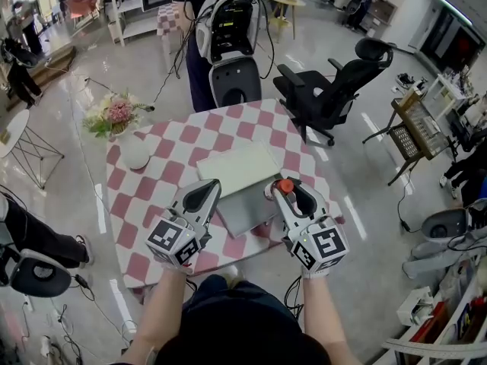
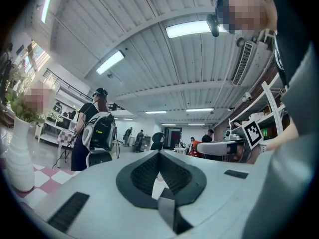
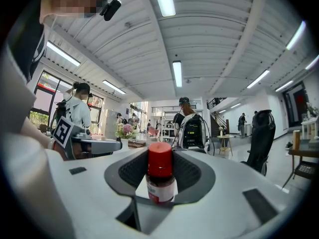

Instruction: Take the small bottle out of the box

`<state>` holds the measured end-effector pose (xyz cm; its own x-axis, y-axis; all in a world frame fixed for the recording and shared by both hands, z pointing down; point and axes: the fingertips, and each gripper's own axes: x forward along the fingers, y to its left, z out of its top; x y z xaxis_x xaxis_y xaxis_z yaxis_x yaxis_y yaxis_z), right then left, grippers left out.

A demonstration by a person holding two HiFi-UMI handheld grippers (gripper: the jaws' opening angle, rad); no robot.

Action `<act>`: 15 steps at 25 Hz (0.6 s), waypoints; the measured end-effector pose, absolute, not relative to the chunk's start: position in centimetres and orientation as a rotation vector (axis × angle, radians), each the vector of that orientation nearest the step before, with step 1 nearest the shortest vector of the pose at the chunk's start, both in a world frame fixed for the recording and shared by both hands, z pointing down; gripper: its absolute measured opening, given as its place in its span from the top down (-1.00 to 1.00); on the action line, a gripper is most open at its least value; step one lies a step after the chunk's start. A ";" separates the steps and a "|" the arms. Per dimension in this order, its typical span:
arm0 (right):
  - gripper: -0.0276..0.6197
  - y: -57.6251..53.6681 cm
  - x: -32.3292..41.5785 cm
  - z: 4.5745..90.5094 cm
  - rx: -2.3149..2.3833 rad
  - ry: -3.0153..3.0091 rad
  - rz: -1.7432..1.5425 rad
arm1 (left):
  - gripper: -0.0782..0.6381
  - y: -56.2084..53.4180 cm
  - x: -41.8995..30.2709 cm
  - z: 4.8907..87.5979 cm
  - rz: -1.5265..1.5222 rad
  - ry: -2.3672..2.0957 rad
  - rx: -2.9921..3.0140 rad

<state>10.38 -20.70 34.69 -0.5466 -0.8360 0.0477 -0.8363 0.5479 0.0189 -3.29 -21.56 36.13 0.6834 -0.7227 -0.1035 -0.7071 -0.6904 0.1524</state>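
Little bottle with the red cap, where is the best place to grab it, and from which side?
Grip the bottle on its round body, just below the red cap, coming from the sides with the jaws level. It stands upright and is narrow, so two flat pads can probably squeeze it evenly. The right hand-held gripper holds it that way, leaving the cap free.

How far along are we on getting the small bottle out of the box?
Done: the right gripper is shut on the small bottle, red cap up. In hand: it hangs over the right edge of the box, not clearly clear of it. Left: carry it aside and set it on the table. The left gripper is empty.
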 end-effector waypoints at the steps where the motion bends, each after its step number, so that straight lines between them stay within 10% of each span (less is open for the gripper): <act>1: 0.46 -20.7 10.4 34.7 1.470 -2.720 0.009 | 0.74 -21.5 -3.3 36.0 -0.238 -1.188 2.791; 15: 0.46 -20.5 10.5 33.8 1.471 -2.731 -0.013 | 0.74 -21.6 -3.4 35.1 -0.257 -1.201 2.806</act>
<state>10.51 -20.46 33.77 -0.5497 -0.8348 0.0311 -0.8345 0.5505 0.0260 -3.36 -21.64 35.13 0.6790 -0.7238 -0.1227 -0.7106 -0.6900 0.1379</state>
